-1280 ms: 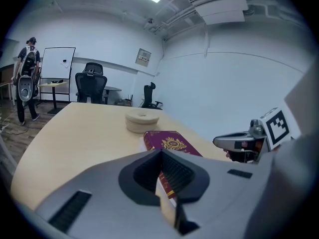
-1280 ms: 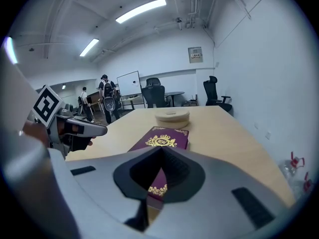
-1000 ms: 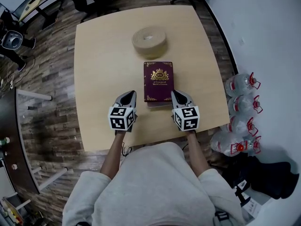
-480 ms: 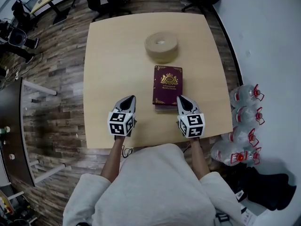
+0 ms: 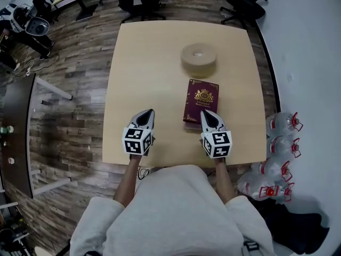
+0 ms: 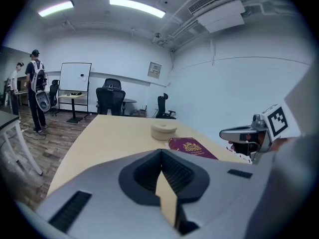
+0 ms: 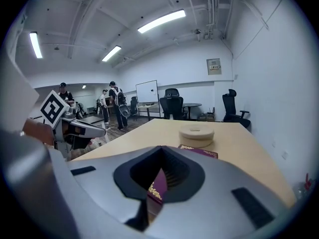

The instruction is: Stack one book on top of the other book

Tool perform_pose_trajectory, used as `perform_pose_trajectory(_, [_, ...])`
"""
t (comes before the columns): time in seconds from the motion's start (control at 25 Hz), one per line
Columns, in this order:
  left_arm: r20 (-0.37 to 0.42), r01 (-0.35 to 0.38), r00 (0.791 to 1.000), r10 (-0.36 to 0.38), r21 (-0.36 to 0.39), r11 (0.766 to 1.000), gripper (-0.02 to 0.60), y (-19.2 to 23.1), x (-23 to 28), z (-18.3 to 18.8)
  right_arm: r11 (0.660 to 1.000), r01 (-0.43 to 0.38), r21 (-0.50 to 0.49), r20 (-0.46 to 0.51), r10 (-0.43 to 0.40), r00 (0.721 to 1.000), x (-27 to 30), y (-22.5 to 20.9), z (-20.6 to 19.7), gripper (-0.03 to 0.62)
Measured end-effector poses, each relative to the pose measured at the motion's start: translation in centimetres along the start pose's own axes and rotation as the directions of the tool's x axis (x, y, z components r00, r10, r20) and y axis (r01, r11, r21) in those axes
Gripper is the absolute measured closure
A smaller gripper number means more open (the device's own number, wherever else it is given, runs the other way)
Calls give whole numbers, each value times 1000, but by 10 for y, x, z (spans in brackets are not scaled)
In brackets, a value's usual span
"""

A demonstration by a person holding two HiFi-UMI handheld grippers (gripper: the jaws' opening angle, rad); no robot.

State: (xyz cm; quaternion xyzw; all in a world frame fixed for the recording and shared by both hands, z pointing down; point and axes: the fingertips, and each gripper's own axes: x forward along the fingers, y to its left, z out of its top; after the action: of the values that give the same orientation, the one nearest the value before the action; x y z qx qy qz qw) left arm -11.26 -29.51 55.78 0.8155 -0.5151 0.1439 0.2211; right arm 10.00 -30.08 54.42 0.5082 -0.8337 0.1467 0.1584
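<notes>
A maroon book (image 5: 201, 101) with a gold crest lies flat on the beige table (image 5: 144, 63), right of centre. A paler edge under its near end looks like a second book beneath it. My left gripper (image 5: 146, 113) is shut and empty, well to the left of the book over bare table. The right gripper (image 5: 207, 113) is also shut and empty, its tip over the book's near right corner. In the left gripper view the book (image 6: 192, 147) lies ahead to the right. Past the closed jaws of the right gripper view the book (image 7: 200, 152) lies just ahead.
A thick roll of tan tape (image 5: 198, 59) sits just beyond the book. Large water bottles (image 5: 279, 137) stand on the floor off the table's right edge. Office chairs (image 5: 242, 1) stand past the far edge, a dark desk (image 5: 16, 137) is at the left, and people (image 7: 115, 106) stand far off.
Both grippers have drawn left and slightly back relative to the book: the left one is farther from it, the right one has come in to its near right corner. The book has not moved.
</notes>
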Motion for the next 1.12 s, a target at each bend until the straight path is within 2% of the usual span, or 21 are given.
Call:
perform_pose_trajectory(0.44, [31,-41,999,42,-21,999,571,17,-23,0,998,-51,-42,18,52,998,11,28,13,591])
perform_pose_trajectory(1.12, [44,-26,999,27,-29,999,571,18,-21,5,997,-46,-60,17,47,999,10,34,16,591])
